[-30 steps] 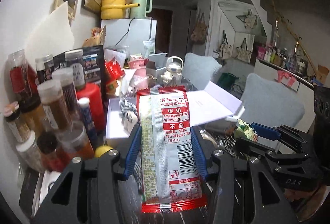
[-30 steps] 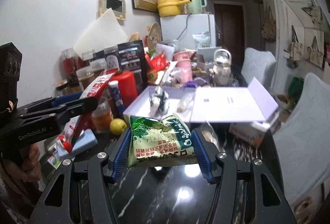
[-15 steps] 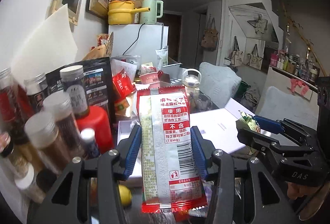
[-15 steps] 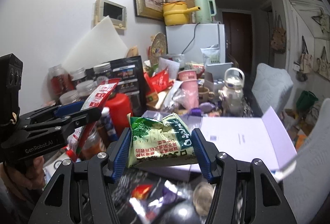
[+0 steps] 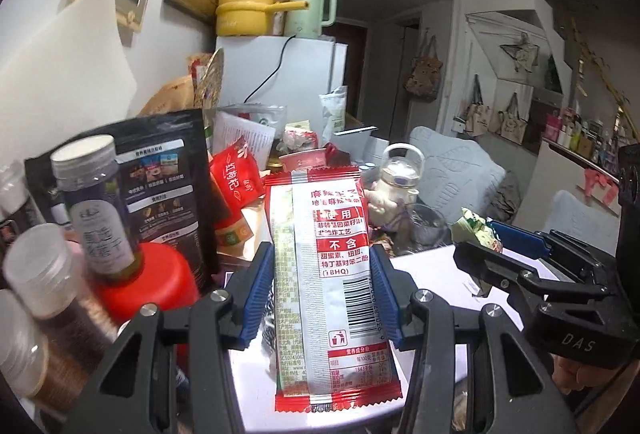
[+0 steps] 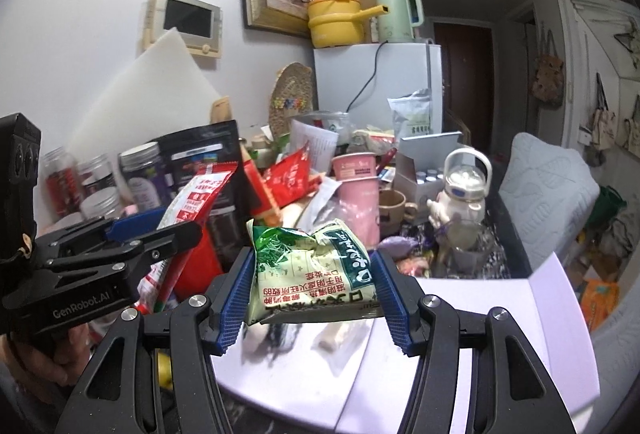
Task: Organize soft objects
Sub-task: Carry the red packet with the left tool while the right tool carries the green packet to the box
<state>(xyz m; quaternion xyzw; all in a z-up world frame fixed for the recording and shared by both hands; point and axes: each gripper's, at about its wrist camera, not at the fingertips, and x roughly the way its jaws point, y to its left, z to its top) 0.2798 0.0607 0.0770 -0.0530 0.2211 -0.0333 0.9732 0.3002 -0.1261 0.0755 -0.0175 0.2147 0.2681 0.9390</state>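
Two soft packets in the grippers, carried over the open white box, neither yet set down.

Nearest, the left hand-held gripper (image 5: 322, 296) is clamped on the long red-and-silver snack packet (image 5: 332, 298), held upright between its blue pads; the right hand-held gripper (image 6: 314, 292) is clamped on the green-and-white pouch (image 6: 312, 274), crumpled at its top. Both hang just above the white box (image 6: 460, 334), whose floor shows a few blurred items and bare room to the right. By my reading the task is midway: two packets lifted, none released, more soft bags among the clutter beyond. Room is tight on the left, where spice jars (image 5: 94, 206) and a red container (image 5: 152, 286) crowd the box edge; the raised box flap (image 6: 560, 298) bounds the right, the pink cup (image 6: 358, 190) and kettle (image 6: 464, 190) stand behind.
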